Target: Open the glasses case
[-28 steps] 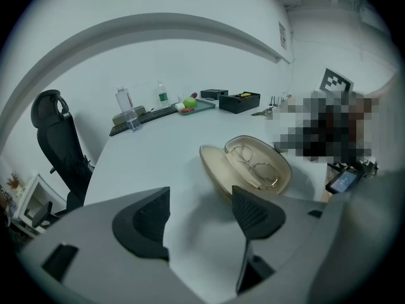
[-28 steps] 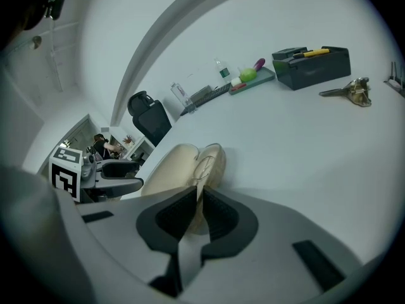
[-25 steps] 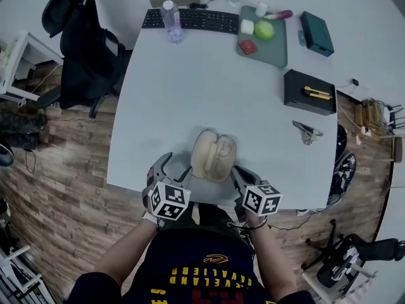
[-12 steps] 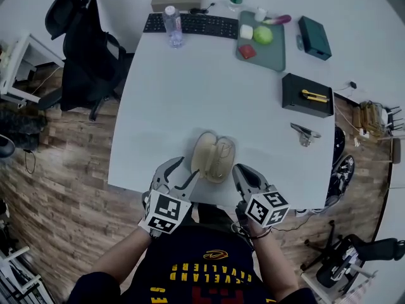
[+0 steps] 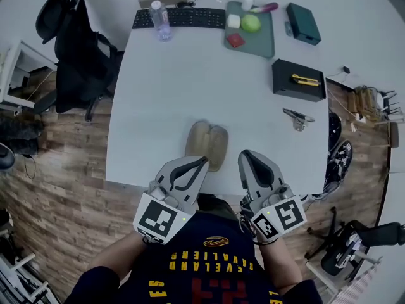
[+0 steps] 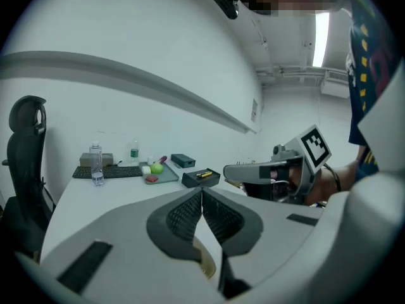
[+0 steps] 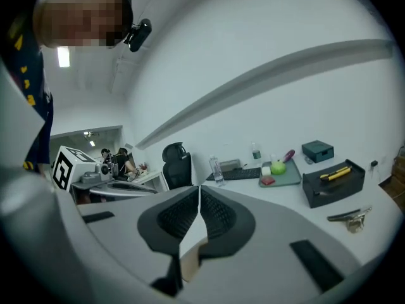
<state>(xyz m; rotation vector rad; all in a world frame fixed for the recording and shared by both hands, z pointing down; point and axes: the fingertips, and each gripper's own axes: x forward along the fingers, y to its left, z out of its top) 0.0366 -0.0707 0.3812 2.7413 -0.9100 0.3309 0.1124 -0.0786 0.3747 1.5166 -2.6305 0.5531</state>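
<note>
My left claw [image 5: 202,161] has just snapped together, empty; my right claw [image 5: 249,155] is pressed together too. The case [image 5: 207,145] lies on the table [image 5: 183,81], near its front edge, just beyond both claws.

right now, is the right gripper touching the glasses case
Apart. The head view shows bare table between the right gripper and the glasses case; the right gripper view shows its jaws together on nothing.
</note>
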